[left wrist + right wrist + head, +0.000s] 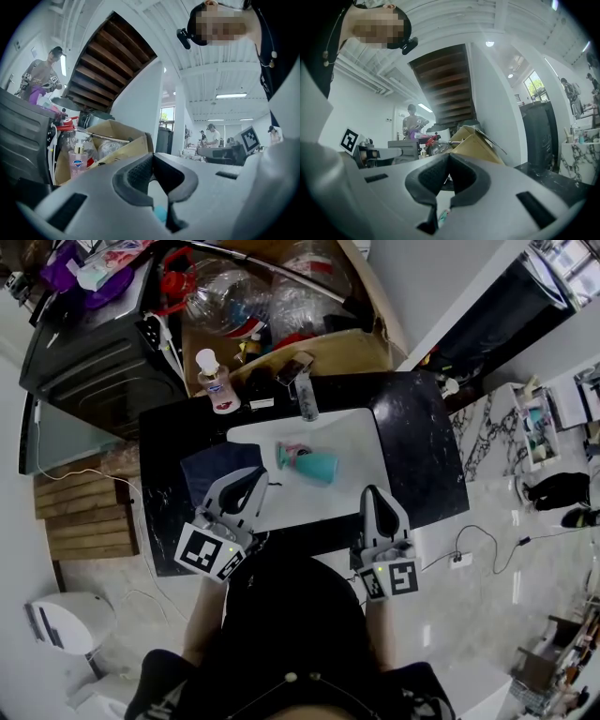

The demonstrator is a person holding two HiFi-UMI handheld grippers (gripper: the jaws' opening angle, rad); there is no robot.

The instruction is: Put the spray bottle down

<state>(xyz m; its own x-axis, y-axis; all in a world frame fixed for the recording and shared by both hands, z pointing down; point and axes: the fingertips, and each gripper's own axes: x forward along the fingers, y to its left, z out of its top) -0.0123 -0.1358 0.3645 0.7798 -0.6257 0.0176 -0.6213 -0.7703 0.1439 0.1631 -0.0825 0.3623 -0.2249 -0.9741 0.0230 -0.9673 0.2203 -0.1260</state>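
Note:
A teal spray bottle point(317, 466) with a pink trigger head lies on its side in the white sink basin point(352, 442). No gripper touches it. My left gripper point(253, 484) hovers at the basin's near left edge, its jaws closed tip to tip with nothing between them. My right gripper point(371, 497) hangs over the near right edge, also shut and empty. In the left gripper view a sliver of the teal bottle point(161, 213) shows below the closed left gripper point(153, 157). The right gripper view shows a bit of the spray bottle point(442, 217) under the shut right gripper point(449, 158).
A chrome faucet point(306, 390) stands behind the basin, on the black marble counter point(422, 446). A pink soap bottle point(216, 382) stands at the back left. A dark cloth point(204, 470) lies left of the sink. Behind are a cardboard box point(281, 306) of plastic bottles and a black appliance point(94, 357).

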